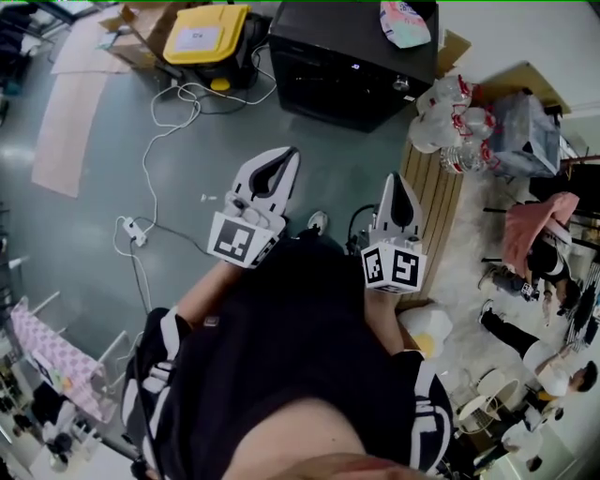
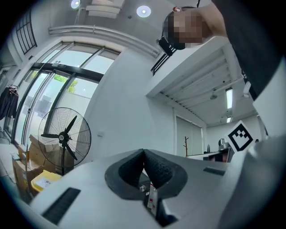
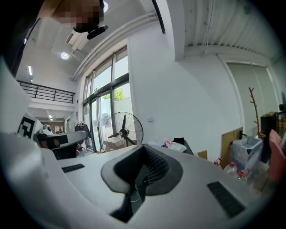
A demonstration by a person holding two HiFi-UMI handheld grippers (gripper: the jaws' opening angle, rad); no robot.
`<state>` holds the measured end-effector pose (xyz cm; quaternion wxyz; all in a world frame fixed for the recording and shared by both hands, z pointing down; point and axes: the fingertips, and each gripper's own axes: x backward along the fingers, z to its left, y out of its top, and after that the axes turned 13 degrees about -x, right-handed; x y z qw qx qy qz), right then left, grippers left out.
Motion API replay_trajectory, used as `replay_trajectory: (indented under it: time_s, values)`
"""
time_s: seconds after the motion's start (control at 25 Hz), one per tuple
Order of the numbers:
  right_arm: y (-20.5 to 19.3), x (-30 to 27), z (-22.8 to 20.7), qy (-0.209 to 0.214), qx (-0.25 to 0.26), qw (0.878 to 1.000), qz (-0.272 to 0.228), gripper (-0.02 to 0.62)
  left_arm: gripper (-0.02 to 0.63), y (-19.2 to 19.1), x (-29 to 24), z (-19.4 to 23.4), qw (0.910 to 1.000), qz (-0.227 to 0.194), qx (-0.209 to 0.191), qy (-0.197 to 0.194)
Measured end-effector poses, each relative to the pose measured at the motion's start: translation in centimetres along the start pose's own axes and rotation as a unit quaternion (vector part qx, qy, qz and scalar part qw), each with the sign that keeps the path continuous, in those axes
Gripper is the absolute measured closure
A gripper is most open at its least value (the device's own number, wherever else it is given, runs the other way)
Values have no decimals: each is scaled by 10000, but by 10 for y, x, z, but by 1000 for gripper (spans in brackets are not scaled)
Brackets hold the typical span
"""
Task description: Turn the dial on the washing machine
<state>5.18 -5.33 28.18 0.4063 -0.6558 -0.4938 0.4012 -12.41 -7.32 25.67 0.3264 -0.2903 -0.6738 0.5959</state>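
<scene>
Left of centre in the head view, close against the body: left gripper (image 1: 289, 155), jaws pressed together tip to tip with nothing between them, confirmed in the left gripper view, where only a standing fan (image 2: 65, 137) and a white wall appear beyond the tips. Aimed toward 1 o'clock across bare grey floor.

Further along, at 12 o'clock of the frame, well apart from both tools: dark boxy appliance (image 1: 352, 61), taken to be the washing machine, with a pink cloth (image 1: 405, 23) lying on its top. Long side running from 10 o'clock to 4 o'clock. Small round pale knob (image 1: 401, 84) near its right-hand edge, probably the dial, though too small to tell for certain.

Right of centre, also near the body: right gripper (image 1: 396, 180), jaws likewise closed and empty, as seen in the right gripper view, with the same dark machine (image 3: 191, 149) visible low beyond the tips at about 1 o'clock. Pointed almost straight at 12 o'clock, so lined up with the likely dial and clearly nearer to it than the other tool. Judged: reach not begun, jaws needing to part before any turn.
</scene>
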Motion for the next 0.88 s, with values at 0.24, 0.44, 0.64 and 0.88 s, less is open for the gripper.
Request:
replay_trajectory:
  time_s: [0.24, 0.44, 0.64, 0.88]
  values:
    - [-7, -4, 2, -94, 68, 9999, -104, 571, 584, -10, 2, 3, 9999, -102, 29, -99]
    - [1, 4, 17, -148, 49, 9998, -120, 571, 584, 6, 14, 10, 9999, -105, 25, -121]
    - [-2, 1, 19, -155, 71, 9998, -107, 571, 584, 6, 15, 14, 9998, -142, 12, -102]
    - [1, -5, 9, -169, 61, 9998, -82, 571, 584, 6, 4, 13, 9999, -108, 33, -100]
